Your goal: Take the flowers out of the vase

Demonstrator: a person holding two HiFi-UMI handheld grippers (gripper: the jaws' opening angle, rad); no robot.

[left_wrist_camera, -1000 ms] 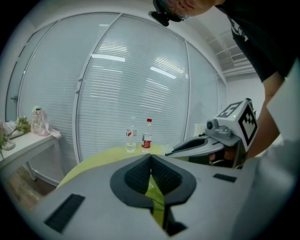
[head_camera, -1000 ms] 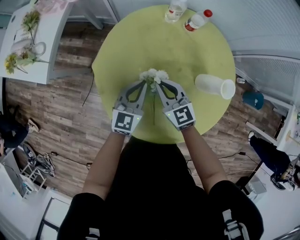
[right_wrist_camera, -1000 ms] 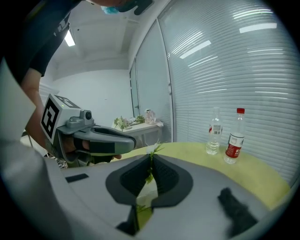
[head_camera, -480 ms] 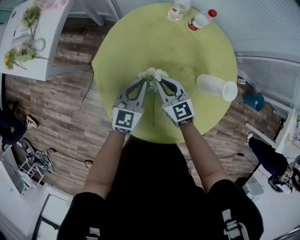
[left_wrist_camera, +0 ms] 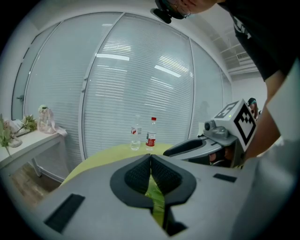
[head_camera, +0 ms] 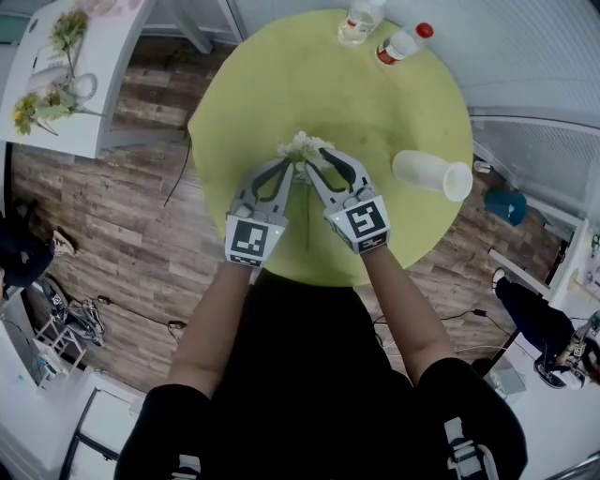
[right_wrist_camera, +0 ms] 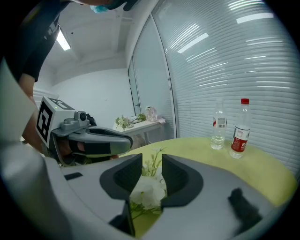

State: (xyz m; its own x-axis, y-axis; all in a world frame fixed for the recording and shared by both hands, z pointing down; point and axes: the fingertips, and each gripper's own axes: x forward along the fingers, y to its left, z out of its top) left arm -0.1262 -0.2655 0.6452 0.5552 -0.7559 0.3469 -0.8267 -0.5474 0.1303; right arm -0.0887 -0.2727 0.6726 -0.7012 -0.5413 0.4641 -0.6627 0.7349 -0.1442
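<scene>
A bunch of white flowers (head_camera: 302,147) lies on the round yellow-green table (head_camera: 375,112), its stem running back toward me. My right gripper (head_camera: 317,161) stands open; its jaws have just been opening, and the white blossoms (right_wrist_camera: 149,192) sit loose between the pads (right_wrist_camera: 176,172) without being pressed. My left gripper (head_camera: 290,169) is beside it on the left, its pads (left_wrist_camera: 140,174) closed together with green stem (left_wrist_camera: 157,202) showing in the gap under them. The white vase (head_camera: 429,173) lies on its side at the table's right, apart from both grippers.
Two plastic bottles, one clear (head_camera: 358,21) and one red-capped (head_camera: 398,42), stand at the table's far edge. A white side table (head_camera: 103,84) with more flowers is at far left. Wooden floor surrounds the table, with people at both sides.
The right gripper's jaws have spread apart around the flowers. The left gripper and the flowers stay where they were.
</scene>
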